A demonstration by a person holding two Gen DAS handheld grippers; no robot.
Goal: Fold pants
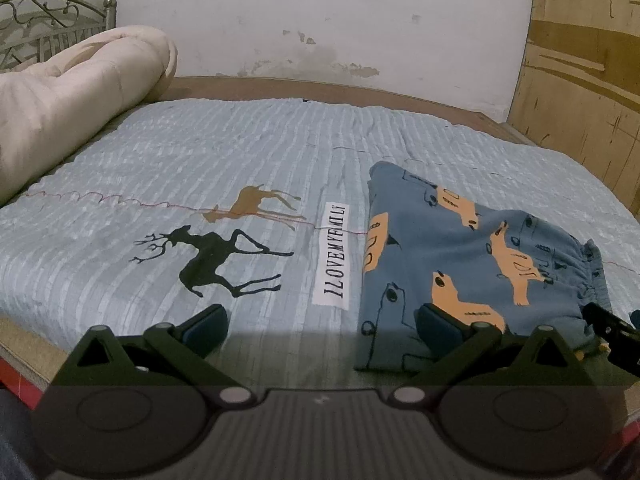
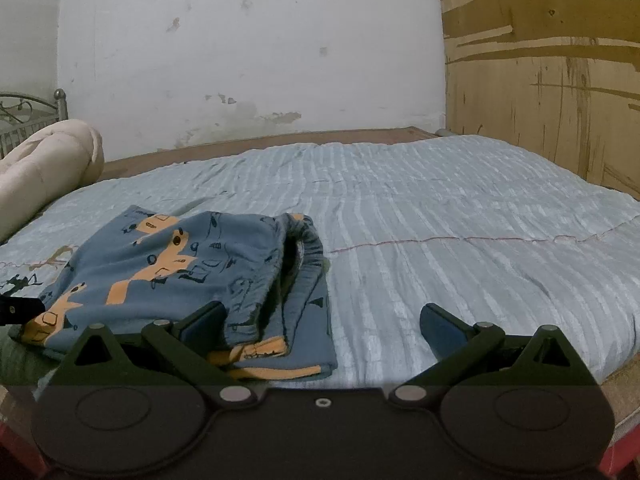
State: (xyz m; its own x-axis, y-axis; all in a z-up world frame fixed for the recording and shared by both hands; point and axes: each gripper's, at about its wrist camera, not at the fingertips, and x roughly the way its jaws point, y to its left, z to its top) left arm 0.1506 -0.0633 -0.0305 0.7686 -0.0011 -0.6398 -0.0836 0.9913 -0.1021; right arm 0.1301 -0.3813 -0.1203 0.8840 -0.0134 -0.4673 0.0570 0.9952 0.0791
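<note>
The blue pants (image 1: 472,256) with orange animal prints lie folded in a compact stack on the light blue bedspread (image 1: 240,152). In the right wrist view the pants (image 2: 180,264) sit left of centre, the elastic waistband (image 2: 308,248) facing right. My left gripper (image 1: 320,326) stands open near the bed's front edge, its right finger (image 1: 440,326) over the stack's near corner, nothing between the fingers. My right gripper (image 2: 320,326) is open too, its left finger (image 2: 204,326) at the stack's near edge. The tip of the other gripper (image 1: 608,324) shows at the right.
A rolled cream duvet (image 1: 72,96) lies at the bed's far left by a metal headboard (image 1: 48,20). A plywood panel (image 2: 552,80) stands along the right side and a white wall (image 2: 248,48) behind. The bedspread (image 2: 460,220) lies flat to the right of the pants.
</note>
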